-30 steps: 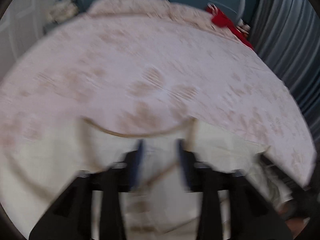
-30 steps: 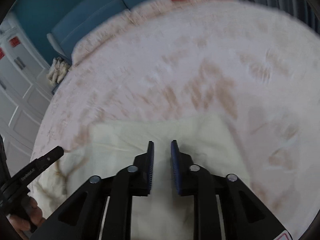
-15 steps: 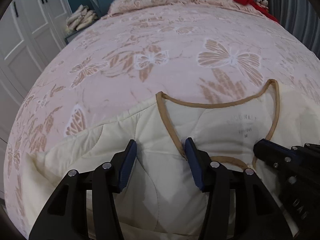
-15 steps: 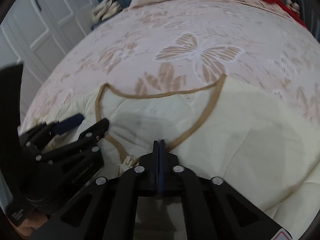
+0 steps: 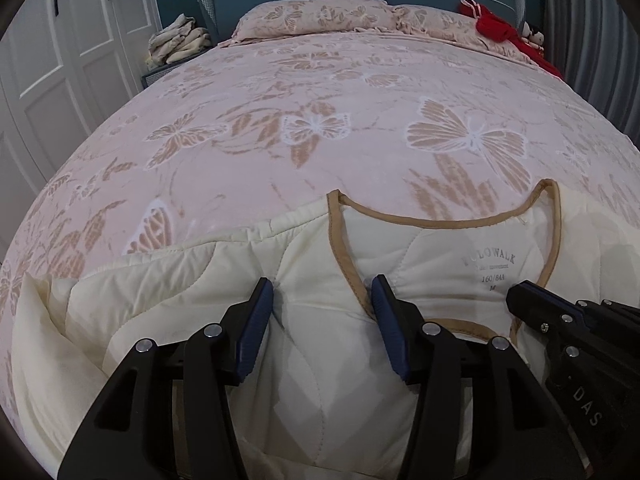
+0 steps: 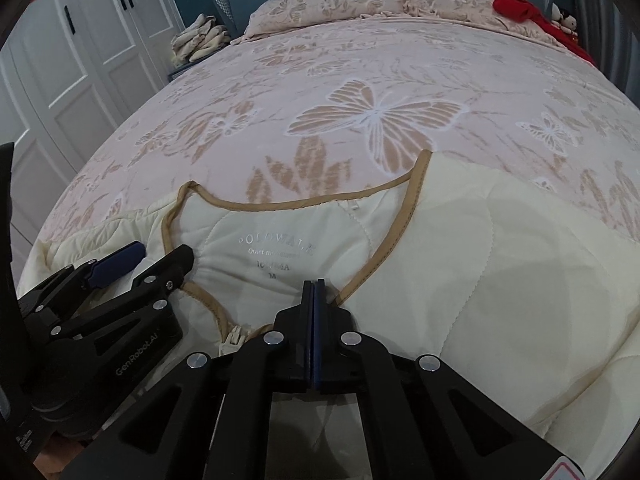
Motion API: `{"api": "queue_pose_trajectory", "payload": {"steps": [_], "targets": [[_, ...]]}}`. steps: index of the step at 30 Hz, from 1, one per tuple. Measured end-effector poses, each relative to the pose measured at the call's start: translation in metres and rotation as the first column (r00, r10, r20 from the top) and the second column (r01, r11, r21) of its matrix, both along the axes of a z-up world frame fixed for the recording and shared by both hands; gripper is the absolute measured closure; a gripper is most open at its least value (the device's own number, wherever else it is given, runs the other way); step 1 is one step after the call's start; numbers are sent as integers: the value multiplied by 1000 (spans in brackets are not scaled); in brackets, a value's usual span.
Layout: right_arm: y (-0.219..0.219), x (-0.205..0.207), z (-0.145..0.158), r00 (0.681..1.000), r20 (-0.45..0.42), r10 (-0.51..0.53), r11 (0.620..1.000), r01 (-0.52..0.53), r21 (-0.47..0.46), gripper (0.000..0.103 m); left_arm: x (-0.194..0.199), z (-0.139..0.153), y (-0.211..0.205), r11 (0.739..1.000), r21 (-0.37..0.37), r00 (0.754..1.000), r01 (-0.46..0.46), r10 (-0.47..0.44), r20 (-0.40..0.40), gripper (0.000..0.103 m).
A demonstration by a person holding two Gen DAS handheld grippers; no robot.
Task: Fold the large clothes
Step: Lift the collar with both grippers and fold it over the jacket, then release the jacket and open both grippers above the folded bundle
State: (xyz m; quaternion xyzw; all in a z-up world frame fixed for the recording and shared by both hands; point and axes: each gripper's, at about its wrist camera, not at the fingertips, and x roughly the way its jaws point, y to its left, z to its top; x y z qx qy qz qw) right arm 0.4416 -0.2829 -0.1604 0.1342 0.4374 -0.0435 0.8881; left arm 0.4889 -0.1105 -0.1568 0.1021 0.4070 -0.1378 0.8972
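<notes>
A cream quilted jacket [image 5: 304, 344] with tan collar trim lies face up at the near end of the bed; it also shows in the right wrist view [image 6: 480, 264]. Its inner label reads size M. My left gripper [image 5: 322, 292] is open, its jaws straddling the left collar edge just above the fabric. My right gripper [image 6: 314, 286] is shut, its tips at the right tan collar trim [image 6: 400, 224]; whether fabric sits between the pads is hidden. The right gripper shows at the right edge of the left wrist view [image 5: 516, 296], the left gripper at the left of the right wrist view [image 6: 160, 260].
The bed [image 5: 360, 100] has a pink butterfly bedspread, pillows and a blue headboard at the far end. A red garment [image 5: 496, 28] lies at the far right. Folded cloths [image 5: 176, 44] sit on a stand at the left, beside white wardrobe doors [image 5: 60, 60]. Grey curtains hang on the right.
Both grippers came down to the jacket's collar and steadied. The right gripper went from open to shut. The left gripper stayed open and moved slightly closer to the left collar edge.
</notes>
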Motion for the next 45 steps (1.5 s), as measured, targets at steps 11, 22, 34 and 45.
{"api": "queue_pose_trajectory", "payload": {"steps": [11, 22, 34, 45], "targets": [[-9, -105, 90, 989, 127, -81, 997, 83, -6, 80, -99, 90, 70, 995, -61, 996, -75, 77, 43, 23], [-84, -499, 99, 949, 18, -314, 943, 310, 122, 25, -332, 77, 296, 915, -292, 938, -280, 195, -287, 6], [-64, -548, 42, 915, -49, -401, 862, 395, 318, 25, -369, 29, 296, 859, -363, 898, -362, 216, -384, 7], [-48, -529, 26, 938, -52, -343, 860, 336, 383, 81, -380, 38, 285, 859, -401, 901, -318, 142, -410, 81]]}}
